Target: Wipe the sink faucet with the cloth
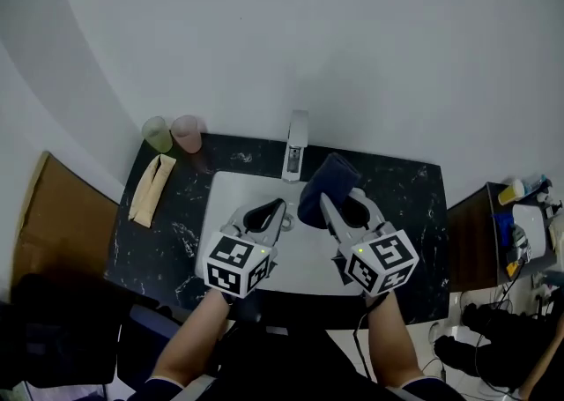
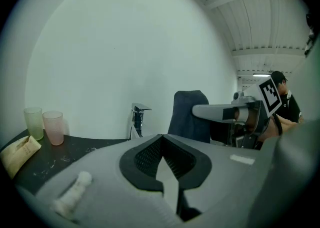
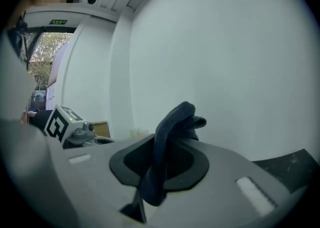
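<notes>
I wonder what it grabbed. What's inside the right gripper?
A dark blue cloth, pinched in the right gripper. The squeezed bit of it is hidden by the gripper.

No word, brand name or number legible anywhere. Nearest to print: black-and-white square code markers on the left cube (image 1: 236, 264) of the left gripper (image 1: 280, 216) and on the right cube (image 1: 382, 260) of the right gripper (image 1: 345, 205), block patterns only, no letters or digits. High at the left of the right gripper view, a green sign (image 3: 58, 21) with pale print, too small to read. Coloured packaging (image 1: 515, 214) at the right edge of the head view, likewise too small.
</notes>
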### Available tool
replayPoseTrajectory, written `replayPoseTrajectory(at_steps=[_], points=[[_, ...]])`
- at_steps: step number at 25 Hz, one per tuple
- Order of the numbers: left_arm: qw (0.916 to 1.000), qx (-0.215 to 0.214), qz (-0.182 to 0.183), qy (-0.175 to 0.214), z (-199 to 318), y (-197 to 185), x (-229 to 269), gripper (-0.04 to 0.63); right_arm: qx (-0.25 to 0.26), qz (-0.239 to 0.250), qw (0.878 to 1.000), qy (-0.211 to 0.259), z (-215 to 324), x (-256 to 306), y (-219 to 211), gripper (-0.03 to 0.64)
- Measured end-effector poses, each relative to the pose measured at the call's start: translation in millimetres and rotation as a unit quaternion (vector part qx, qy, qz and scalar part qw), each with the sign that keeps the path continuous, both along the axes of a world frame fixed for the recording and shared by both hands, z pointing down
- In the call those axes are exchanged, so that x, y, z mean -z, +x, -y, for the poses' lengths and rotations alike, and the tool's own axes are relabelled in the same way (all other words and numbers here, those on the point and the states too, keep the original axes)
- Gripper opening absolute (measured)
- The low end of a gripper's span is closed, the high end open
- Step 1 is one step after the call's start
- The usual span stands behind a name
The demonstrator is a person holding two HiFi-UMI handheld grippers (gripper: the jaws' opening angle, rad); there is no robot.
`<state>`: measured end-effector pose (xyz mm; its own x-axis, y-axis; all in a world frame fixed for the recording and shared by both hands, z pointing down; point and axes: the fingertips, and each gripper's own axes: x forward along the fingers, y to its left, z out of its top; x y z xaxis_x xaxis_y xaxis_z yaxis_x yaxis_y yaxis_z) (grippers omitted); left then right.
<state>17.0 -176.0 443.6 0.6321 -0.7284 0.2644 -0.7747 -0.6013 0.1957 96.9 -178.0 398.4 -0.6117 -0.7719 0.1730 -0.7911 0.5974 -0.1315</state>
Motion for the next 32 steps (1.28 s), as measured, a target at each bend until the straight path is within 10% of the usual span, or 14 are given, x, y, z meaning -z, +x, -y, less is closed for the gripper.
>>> replayPoseTrajectory(at_steps=[11,20,32], points=[[0.9974,-0.066,0.026,0.016,52,1,-10,0.151,-0.048,-0.012,0.997,0.053,83,56,-29,0.061],[0.9971,-0.054,0.051,0.016,69,13,-21,0.173,0.009,-0.231,0.97,0.079,140,4,-45,0.061],[0.9962,-0.053,0.068,0.011,77,14,-30,0.169,0.026,-0.288,0.955,0.064,183,-6,-46,0.061]])
